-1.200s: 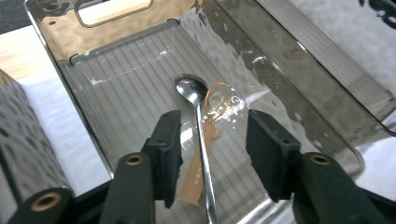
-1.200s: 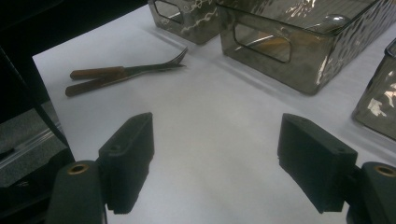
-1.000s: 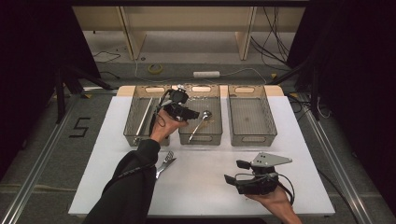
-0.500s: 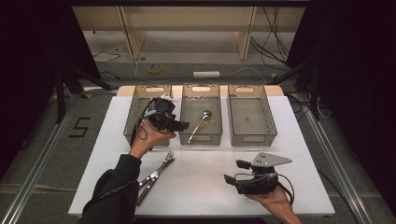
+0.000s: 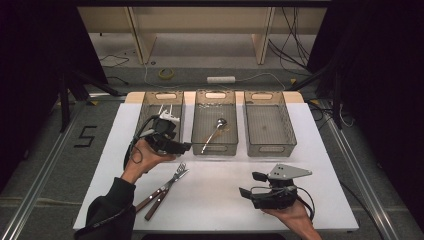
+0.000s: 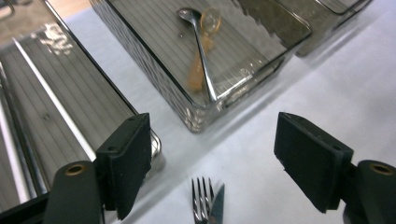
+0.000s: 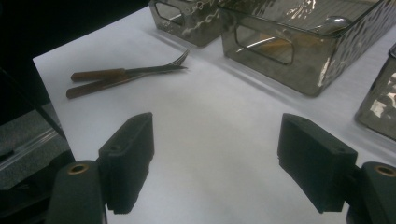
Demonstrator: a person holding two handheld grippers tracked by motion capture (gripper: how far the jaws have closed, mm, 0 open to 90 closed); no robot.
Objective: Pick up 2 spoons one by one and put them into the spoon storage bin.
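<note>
A fork [image 5: 176,176] and a knife [image 5: 159,202] with brown wooden handles lie side by side on the white table [image 5: 220,200], left of centre. A metal spoon [image 5: 214,131] rests in the middle wire bin [image 5: 215,95]. My left gripper [image 5: 181,146] hovers open at the front of the left bin [image 5: 150,107], just beyond the fork. Its own view shows the fork tines [image 6: 201,205] and the knife tip [image 6: 218,204] low between the open jaws. My right gripper [image 5: 251,184] is held open and empty near the table's front right, facing the fork [image 7: 163,65] and knife [image 7: 100,86].
Three wire mesh bins stand in a row at the back of the table; the right bin [image 5: 287,127] holds nothing. The left bin [image 6: 56,116] is beside my left jaw. Floor, cables and a roll of tape [image 5: 166,73] lie beyond the table.
My left gripper has drawn back from over the middle bin, moving left and toward the person. The spoon stays in the bin. The right gripper has not moved.
</note>
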